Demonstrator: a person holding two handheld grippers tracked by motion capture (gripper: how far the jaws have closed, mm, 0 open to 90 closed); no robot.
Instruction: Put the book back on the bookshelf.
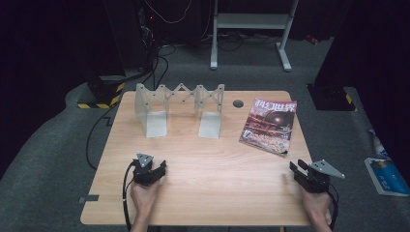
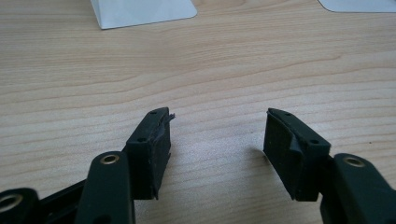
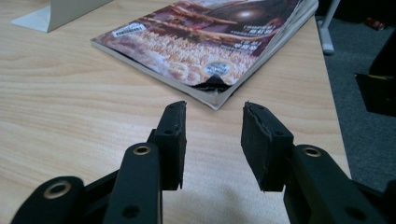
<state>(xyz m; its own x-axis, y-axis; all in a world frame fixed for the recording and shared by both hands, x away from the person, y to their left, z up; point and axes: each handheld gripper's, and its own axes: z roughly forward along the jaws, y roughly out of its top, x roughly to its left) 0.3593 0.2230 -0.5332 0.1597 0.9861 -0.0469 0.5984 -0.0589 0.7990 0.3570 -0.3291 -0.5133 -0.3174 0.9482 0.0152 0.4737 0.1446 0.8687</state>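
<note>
A magazine with a red and gold cover lies flat at the table's right rear; in the right gripper view the magazine is just ahead of the jaws, its near corner torn. My right gripper rests near the table's right front edge, open and empty, as the right gripper view confirms. My left gripper sits at the left front, and the left gripper stands wide open over bare wood. A grey folding book rack stands at the rear centre.
The rack's two flat base plates reach toward the left gripper. A small dark round grommet is set in the tabletop between rack and magazine. The table's right edge drops to grey carpet beside the right gripper.
</note>
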